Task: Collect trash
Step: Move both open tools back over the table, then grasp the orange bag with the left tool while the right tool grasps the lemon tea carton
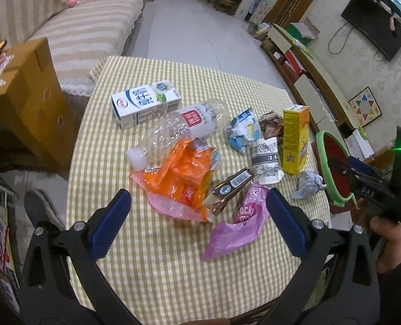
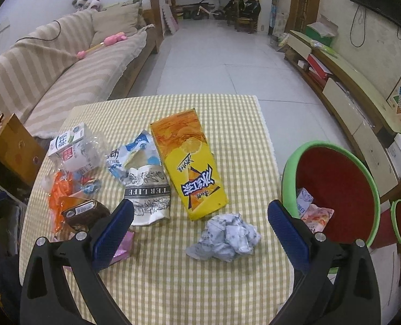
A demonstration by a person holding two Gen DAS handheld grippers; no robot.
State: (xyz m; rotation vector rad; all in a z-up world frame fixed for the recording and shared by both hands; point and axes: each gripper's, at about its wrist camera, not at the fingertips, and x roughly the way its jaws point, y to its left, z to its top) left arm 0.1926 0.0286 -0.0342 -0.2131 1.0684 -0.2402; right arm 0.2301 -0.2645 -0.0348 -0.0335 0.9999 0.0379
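Note:
Trash lies on a checked tablecloth (image 1: 159,257): a white milk carton (image 1: 146,103), a clear plastic bottle (image 1: 178,132), an orange wrapper (image 1: 184,178), a brown wrapper (image 1: 230,189), a pink bag (image 1: 238,227), a yellow box (image 1: 295,138) and a crumpled paper ball (image 2: 227,235). A green-rimmed red bin (image 2: 335,189) stands right of the table with some trash inside. My left gripper (image 1: 199,208) is open above the orange and pink wrappers. My right gripper (image 2: 200,216) is open, with the paper ball between its fingers, just below the tips.
A striped sofa (image 2: 51,73) runs along the left. A cardboard box (image 1: 24,100) stands by the table's left edge. A low TV cabinet (image 2: 349,86) lines the right wall. Tiled floor (image 2: 216,62) lies beyond the table.

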